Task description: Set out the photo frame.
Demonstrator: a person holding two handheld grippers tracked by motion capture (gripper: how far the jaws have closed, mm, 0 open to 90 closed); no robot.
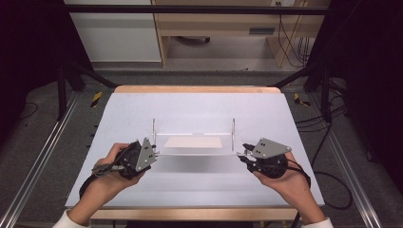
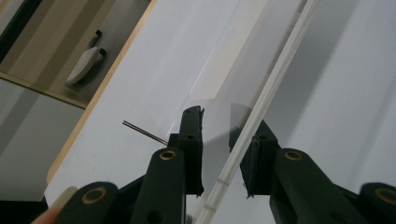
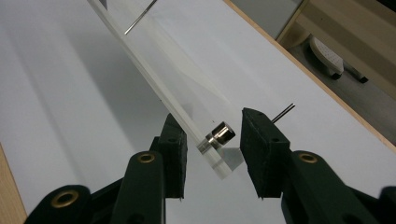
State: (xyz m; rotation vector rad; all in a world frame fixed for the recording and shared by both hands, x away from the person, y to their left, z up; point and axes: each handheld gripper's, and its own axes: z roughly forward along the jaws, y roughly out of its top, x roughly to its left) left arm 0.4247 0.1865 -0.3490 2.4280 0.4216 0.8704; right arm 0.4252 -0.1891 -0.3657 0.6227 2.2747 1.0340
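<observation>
Grippers (image 1: 153, 153) (image 1: 243, 154) straddling opposite ends of clear acrylic stand (image 1: 194, 151), jaws loosely around edges, not yet clamped; next: squeezing evenly, then lifting level.

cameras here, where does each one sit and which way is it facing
High view: above the person's side, facing forward and down on the white table; both forearms and hands show, with the left gripper and right gripper at the ends of a clear acrylic stand.
Left gripper view: rides that gripper, looking along its black jaws, the stand's panel edge between them.
Right gripper view: rides that gripper, jaws either side of the panel end and its metal standoff.
Shared: the stand and white table.
</observation>
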